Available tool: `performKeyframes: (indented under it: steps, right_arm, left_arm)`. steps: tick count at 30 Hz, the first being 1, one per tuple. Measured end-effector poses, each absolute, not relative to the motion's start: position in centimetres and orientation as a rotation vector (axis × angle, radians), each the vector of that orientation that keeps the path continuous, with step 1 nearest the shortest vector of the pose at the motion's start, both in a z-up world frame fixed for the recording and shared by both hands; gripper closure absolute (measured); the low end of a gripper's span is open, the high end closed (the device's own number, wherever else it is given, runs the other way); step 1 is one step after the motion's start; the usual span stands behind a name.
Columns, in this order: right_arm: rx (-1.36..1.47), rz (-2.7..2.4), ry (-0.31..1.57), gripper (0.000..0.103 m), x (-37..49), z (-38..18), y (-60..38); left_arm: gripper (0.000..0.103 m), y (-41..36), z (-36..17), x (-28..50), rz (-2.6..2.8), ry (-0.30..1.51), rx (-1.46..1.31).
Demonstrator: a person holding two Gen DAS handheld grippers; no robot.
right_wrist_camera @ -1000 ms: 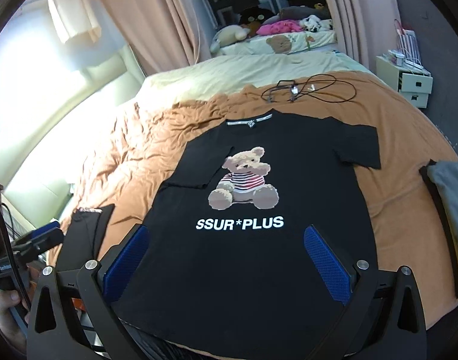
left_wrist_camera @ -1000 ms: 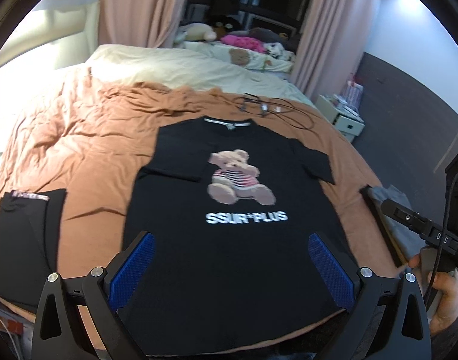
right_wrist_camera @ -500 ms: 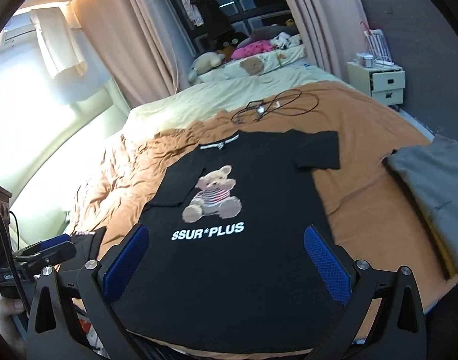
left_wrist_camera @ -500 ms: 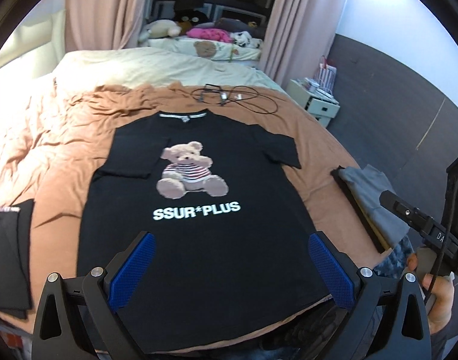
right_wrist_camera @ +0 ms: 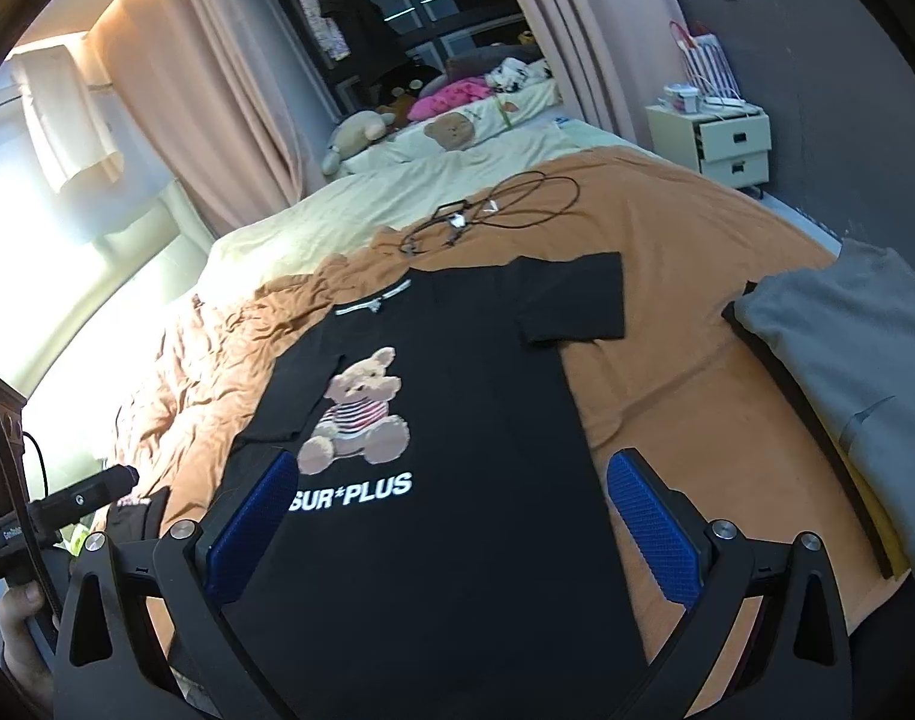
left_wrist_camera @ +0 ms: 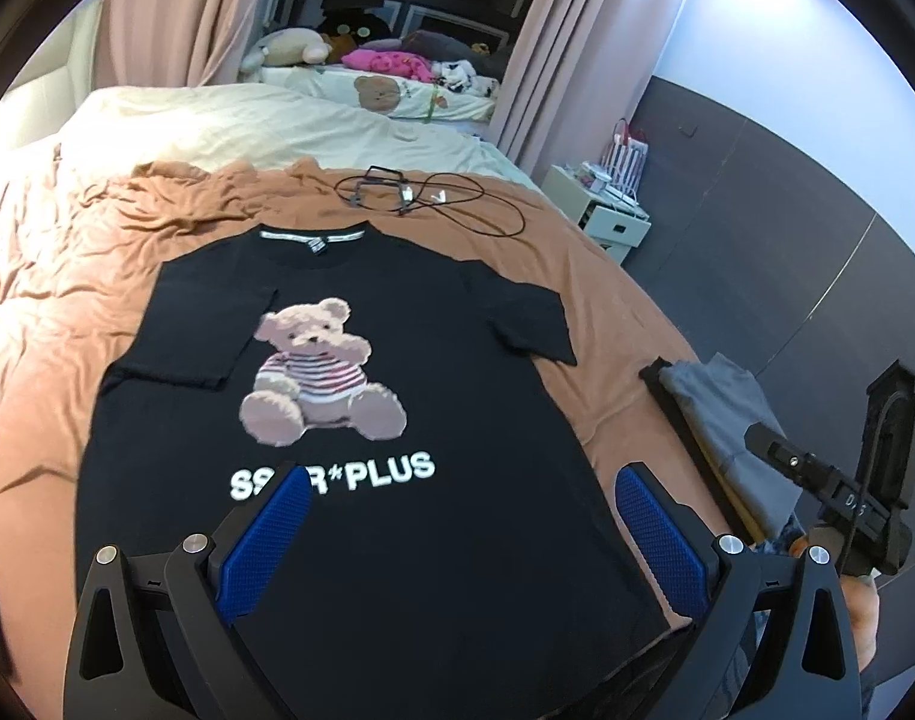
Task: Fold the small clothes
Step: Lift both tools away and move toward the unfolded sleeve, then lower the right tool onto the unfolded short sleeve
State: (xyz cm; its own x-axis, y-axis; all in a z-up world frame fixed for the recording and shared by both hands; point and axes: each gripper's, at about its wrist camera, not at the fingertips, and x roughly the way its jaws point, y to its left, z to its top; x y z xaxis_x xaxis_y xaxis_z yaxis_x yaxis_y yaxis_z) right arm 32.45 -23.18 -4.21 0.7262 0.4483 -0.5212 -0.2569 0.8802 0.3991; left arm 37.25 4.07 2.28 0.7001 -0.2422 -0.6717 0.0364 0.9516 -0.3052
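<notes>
While hovering above the black bear-print T-shirt (left_wrist_camera: 349,396), spread wide, empty: left gripper (left_wrist_camera: 457,516), right gripper (right_wrist_camera: 451,498). Laid flat on orange bedsheet (left_wrist_camera: 613,324), one sleeve folded inward.

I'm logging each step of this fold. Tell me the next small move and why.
Probably bring the right gripper down to the flat sleeve and fold it inward. The black T-shirt has its other sleeve already folded in, and both sets of jaws stand open and empty.

White lettering "SSUR*PLUS" is showing across the black T-shirt (left_wrist_camera: 367,408) chest, under its printed teddy bear.
</notes>
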Motion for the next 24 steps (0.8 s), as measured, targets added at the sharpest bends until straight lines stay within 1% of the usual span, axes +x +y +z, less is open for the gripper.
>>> performKeyframes:
  steps: [4, 7, 12, 14, 15, 17, 24]
  right_arm:
    - [0.355, 0.394, 0.65, 0.007, 35.1, -5.3, -23.9]
    - [0.395, 0.397, 0.667, 0.018, 37.2, -6.6, -24.6]
    - [0.414, 0.388, 0.689, 0.019, 40.6, -8.3, -24.8]
    - [0.449, 0.388, 0.7, 0.02, 42.2, -9.1, -25.0]
    - [0.468, 0.388, 0.705, 0.021, 43.1, -9.5, -25.1]
    - [0.506, 0.39, 0.717, 0.027, 44.6, -10.2, -25.5]
    - [0.634, 0.392, 0.728, 0.028, 50.3, -13.3, -27.7]
  left_arm:
    - [0.005, 3.7, 1.3, 40.0, -0.179, 0.78, -0.282]
    - [0.007, 3.4, 0.5, 41.8, -0.183, 0.783, -0.275]
    - [0.015, 3.8, -1.1, 44.9, -0.188, 0.806, -0.316]
    - [0.016, 3.9, -1.8, 46.3, -0.185, 0.82, -0.332]
    - [0.018, 3.9, -2.2, 47.1, -0.18, 0.828, -0.335]
    - [0.022, 3.9, -2.9, 48.5, -0.173, 0.847, -0.337]
    - [0.027, 3.0, -5.1, 53.3, -0.175, 0.899, -0.312]
